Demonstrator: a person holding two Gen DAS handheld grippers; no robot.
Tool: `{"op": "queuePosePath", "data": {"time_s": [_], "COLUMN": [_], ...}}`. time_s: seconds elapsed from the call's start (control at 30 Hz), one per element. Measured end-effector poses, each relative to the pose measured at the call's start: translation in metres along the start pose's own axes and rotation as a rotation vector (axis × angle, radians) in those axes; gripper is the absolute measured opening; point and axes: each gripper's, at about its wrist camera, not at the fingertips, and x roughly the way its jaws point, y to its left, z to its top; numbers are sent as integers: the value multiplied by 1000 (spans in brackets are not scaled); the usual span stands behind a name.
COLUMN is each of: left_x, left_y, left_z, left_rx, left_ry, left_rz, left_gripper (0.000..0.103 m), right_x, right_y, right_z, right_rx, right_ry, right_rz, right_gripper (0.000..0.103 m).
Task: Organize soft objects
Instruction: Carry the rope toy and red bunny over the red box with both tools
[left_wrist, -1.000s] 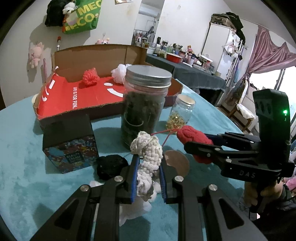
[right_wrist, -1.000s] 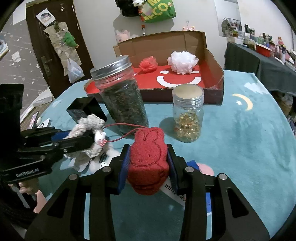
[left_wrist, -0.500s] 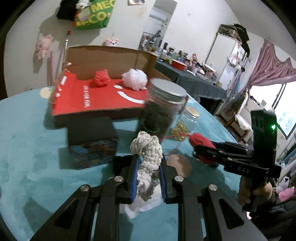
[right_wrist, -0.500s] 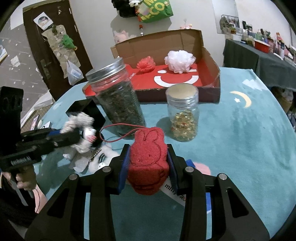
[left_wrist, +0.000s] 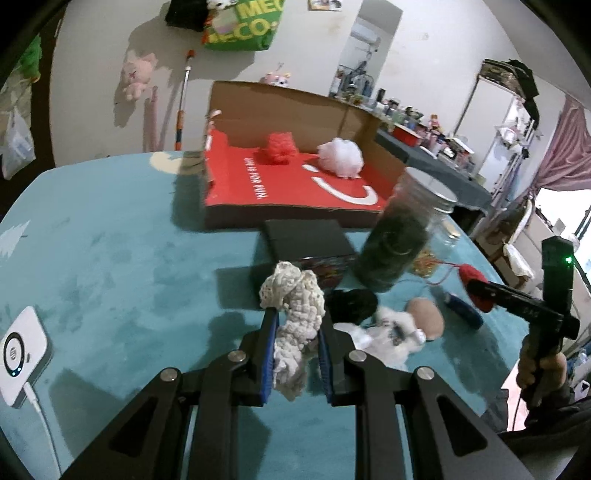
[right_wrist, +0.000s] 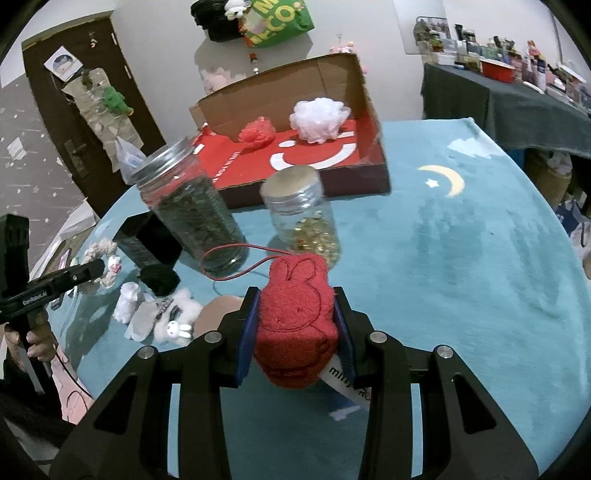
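Observation:
My left gripper is shut on a cream crocheted toy, held above the teal table. My right gripper is shut on a red plush rabbit with a red cord. In the left wrist view it is at the right. The left gripper also shows in the right wrist view at the left. A cardboard box with a red liner stands at the back, holding a red pouf and a white pouf. A black pompom and white fluffy toys lie on the table.
A tall jar of dark leaves, a small jar of gold beads and a black box stand between the grippers and the cardboard box. A white device with a cable lies at the left. A blue tube lies right.
My left gripper has swung left and risen with the cream toy. The right gripper has lifted and tilted slightly with the red rabbit.

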Motion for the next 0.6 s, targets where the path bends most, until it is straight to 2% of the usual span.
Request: {"op": "queuePosePath", "data": {"time_s": [0.27, 0.4, 0.6], "left_x": [14, 21, 31], "left_y": [22, 28, 30], "left_z": [-1, 4, 20], "left_rx": [51, 135, 259], "left_ry": [8, -8, -9], "left_rz": [77, 103, 132], "left_gripper": [21, 21, 21], "right_x": [-2, -2, -1], "right_y": [-22, -33, -40], "right_z": [2, 9, 26], "right_rx": [35, 22, -77], "right_ry": [3, 2, 2], "right_rz": [-26, -42, -93], "right_gripper": [36, 36, 36]}}
